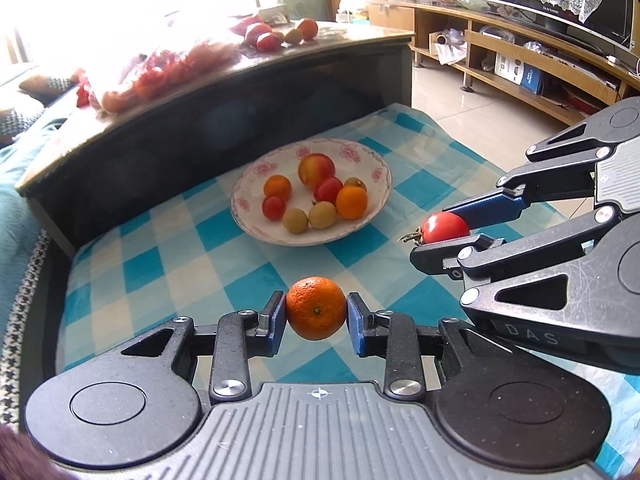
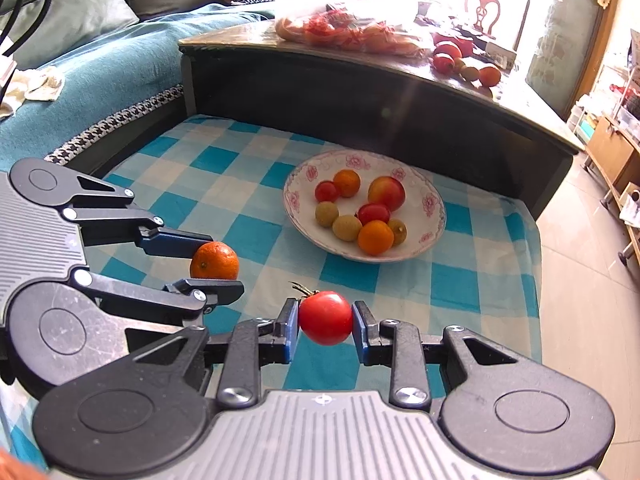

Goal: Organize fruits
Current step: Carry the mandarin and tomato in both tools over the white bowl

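1 word, "DAS", marks the right tongs (image 1: 442,232).

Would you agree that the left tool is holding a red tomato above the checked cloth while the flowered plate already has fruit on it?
Not quite: the left tool holds an orange mandarin, as the left wrist view shows. The red tomato is in the right tool. Otherwise correct: both are above the checked cloth, and the flowered plate already has fruit on it.

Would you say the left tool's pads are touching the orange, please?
Touching. In the left wrist view both blue pads of the left tool press the orange, held clear of the cloth.
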Motion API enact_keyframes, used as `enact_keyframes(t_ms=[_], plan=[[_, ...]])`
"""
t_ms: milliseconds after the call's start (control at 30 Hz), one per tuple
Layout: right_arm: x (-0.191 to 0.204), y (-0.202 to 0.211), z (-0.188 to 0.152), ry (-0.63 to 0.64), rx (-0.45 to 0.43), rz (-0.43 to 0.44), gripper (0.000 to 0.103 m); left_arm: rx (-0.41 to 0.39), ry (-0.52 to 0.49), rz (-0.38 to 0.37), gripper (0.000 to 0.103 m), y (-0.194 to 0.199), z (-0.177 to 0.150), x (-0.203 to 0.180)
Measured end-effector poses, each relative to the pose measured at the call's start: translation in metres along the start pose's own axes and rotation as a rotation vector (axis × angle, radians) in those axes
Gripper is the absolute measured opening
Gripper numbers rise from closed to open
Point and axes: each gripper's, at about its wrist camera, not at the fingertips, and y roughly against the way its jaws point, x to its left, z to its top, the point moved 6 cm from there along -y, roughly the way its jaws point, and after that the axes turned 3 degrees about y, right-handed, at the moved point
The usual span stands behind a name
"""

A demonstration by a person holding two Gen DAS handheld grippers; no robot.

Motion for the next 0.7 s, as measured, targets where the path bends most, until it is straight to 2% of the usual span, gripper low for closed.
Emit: enact_keyframes(t_ms=[333, 700], plan=[[-0.004, 0.023, 0.019, -0.018, -0.079, -0.033, 0.032, -0.056, -0.008, -0.018, 0.039, 0.002, 0.021, 0.007], [-0.020, 0.003, 0.035, -0.036, -0.074, -0.037, 0.032, -0.055, -0.002, -0.027, 0.039, -0.022, 0.040, 0.011]])
